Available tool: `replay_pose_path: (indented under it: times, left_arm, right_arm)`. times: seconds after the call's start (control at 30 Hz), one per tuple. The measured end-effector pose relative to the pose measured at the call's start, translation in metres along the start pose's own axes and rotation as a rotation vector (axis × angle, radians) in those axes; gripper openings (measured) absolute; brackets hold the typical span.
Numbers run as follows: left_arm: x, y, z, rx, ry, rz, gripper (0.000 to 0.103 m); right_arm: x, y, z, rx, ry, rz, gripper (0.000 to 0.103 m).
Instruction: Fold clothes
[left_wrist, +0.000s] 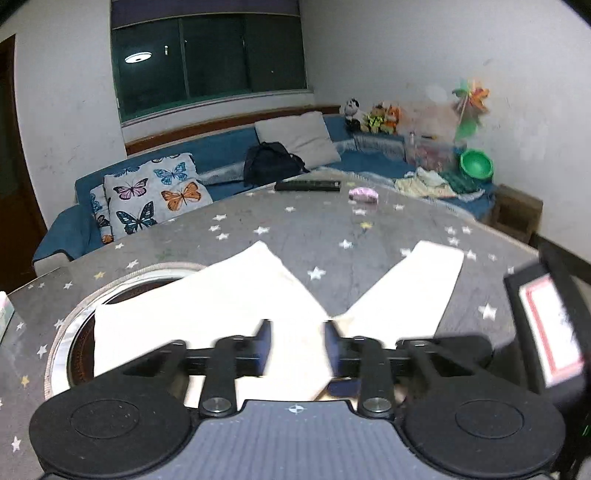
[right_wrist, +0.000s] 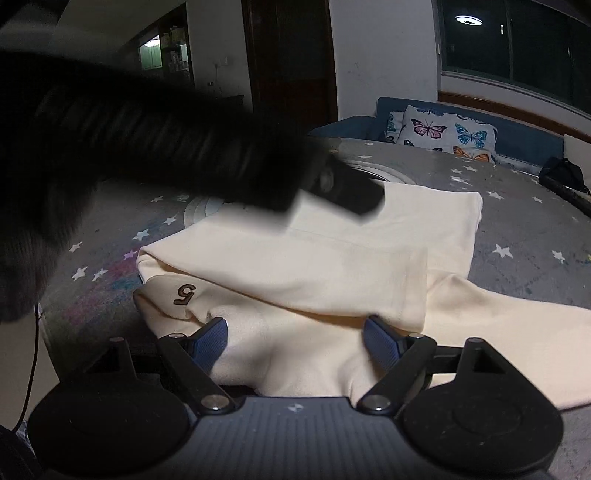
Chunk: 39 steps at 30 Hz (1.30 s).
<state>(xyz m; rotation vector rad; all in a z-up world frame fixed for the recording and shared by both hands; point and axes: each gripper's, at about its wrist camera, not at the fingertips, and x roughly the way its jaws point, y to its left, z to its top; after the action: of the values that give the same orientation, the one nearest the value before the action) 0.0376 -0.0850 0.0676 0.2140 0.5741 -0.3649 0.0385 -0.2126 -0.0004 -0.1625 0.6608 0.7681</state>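
Observation:
A cream garment (left_wrist: 221, 302) lies spread on the star-patterned table (left_wrist: 332, 229), two long parts fanning away from me. In the right wrist view the garment (right_wrist: 332, 258) is folded over itself and shows a stitched number 5 (right_wrist: 184, 294). My left gripper (left_wrist: 298, 345) hovers low over the cloth with its jaws part-way apart; the cloth shows between them, unpressed. My right gripper (right_wrist: 295, 325) stands wide open just over the near fold, its blue pads (right_wrist: 210, 339) clear of the fabric. A blurred dark sleeve and the left gripper's body (right_wrist: 354, 195) cross the right wrist view.
A round metal-rimmed inset (left_wrist: 74, 325) sits in the table under the garment's left part. A black remote (left_wrist: 307, 185) and a pink object (left_wrist: 364, 194) lie at the far edge. Behind are a blue sofa with a butterfly pillow (left_wrist: 155, 195) and a dark backpack (left_wrist: 273, 162).

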Motion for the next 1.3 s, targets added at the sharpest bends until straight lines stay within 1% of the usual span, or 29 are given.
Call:
replay_pose_path:
  times: [0.07,0.17,0.23,0.33,0.4,0.47,0.57,0.6,0.63,0.67,0.7,0.73,0.77,0.83,0.87,0.9,0.93,0.97,1.0,1.03,1.07,1.2,1.3]
  left_arm:
    - [-0.003,0.009,-0.005,-0.004,0.003,0.019,0.038]
    - [-0.01,0.034,-0.015,-0.022,0.018,0.087,0.038]
    - [-0.015,0.054,-0.028,-0.027,0.043,0.15,0.038]
    - [-0.025,0.077,-0.051,-0.025,0.092,0.198,0.038]
    - [-0.032,0.085,-0.068,-0.005,0.113,0.223,0.038]
    - [-0.039,0.089,-0.08,0.019,0.126,0.23,0.038]
    - [-0.046,0.09,-0.095,0.063,0.132,0.218,0.038]
    - [-0.047,0.09,-0.098,0.074,0.132,0.214,0.038]
    - [-0.048,0.09,-0.101,0.084,0.133,0.209,0.038]
    - [-0.047,0.09,-0.103,0.086,0.134,0.203,0.038]
    - [-0.047,0.091,-0.104,0.085,0.134,0.195,0.038]
    - [-0.047,0.092,-0.106,0.085,0.132,0.184,0.036]
    - [-0.046,0.093,-0.107,0.09,0.131,0.179,0.034]
    - [-0.045,0.094,-0.108,0.097,0.13,0.168,0.031]
    - [-0.044,0.096,-0.11,0.095,0.129,0.164,0.028]
    - [-0.043,0.097,-0.111,0.092,0.129,0.159,0.024]
    - [-0.042,0.099,-0.112,0.085,0.127,0.152,0.017]
    - [-0.042,0.1,-0.113,0.079,0.125,0.145,0.012]
    - [-0.041,0.101,-0.113,0.073,0.122,0.14,0.008]
    - [-0.042,0.1,-0.114,0.071,0.116,0.141,0.007]
    - [-0.043,0.101,-0.114,0.064,0.107,0.146,0.005]
    - [-0.054,0.107,-0.112,0.009,0.053,0.166,0.004]
    - [-0.061,0.111,-0.11,-0.025,0.029,0.19,0.003]
  right_arm:
    - [-0.001,-0.001,0.0,0.006,-0.001,0.004,0.083]
    - [-0.004,-0.003,0.001,0.026,-0.006,0.011,0.083]
    - [-0.007,-0.006,0.001,0.045,-0.013,0.014,0.083]
    - [-0.015,-0.013,0.002,0.083,-0.023,0.012,0.083]
    - [-0.023,-0.021,0.002,0.113,-0.036,-0.007,0.081]
    - [-0.029,-0.029,0.003,0.133,-0.05,-0.049,0.078]
    - [-0.033,-0.042,0.006,0.166,-0.057,-0.126,0.067]
    - [-0.032,-0.048,0.007,0.184,-0.052,-0.147,0.061]
    - [-0.029,-0.053,0.008,0.203,-0.045,-0.161,0.057]
    - [-0.027,-0.058,0.009,0.22,-0.038,-0.17,0.055]
    - [-0.024,-0.061,0.01,0.234,-0.029,-0.176,0.05]
    - [-0.021,-0.063,0.01,0.244,-0.02,-0.177,0.043]
    - [-0.019,-0.065,0.011,0.253,-0.012,-0.176,0.04]
    - [-0.015,-0.063,0.011,0.254,0.0,-0.17,0.026]
    - [-0.013,-0.062,0.012,0.253,0.007,-0.169,0.023]
    - [-0.012,-0.06,0.012,0.249,0.013,-0.171,0.017]
    - [-0.011,-0.058,0.013,0.245,0.017,-0.173,0.012]
    - [-0.011,-0.055,0.014,0.242,0.018,-0.175,0.008]
    - [-0.011,-0.053,0.016,0.239,0.018,-0.178,0.005]
    - [-0.011,-0.051,0.017,0.235,0.019,-0.181,0.004]
    - [-0.012,-0.049,0.018,0.233,0.017,-0.183,0.003]
    - [-0.026,-0.041,0.031,0.227,-0.018,-0.182,0.002]
    - [-0.04,-0.031,0.037,0.222,-0.044,-0.154,0.002]
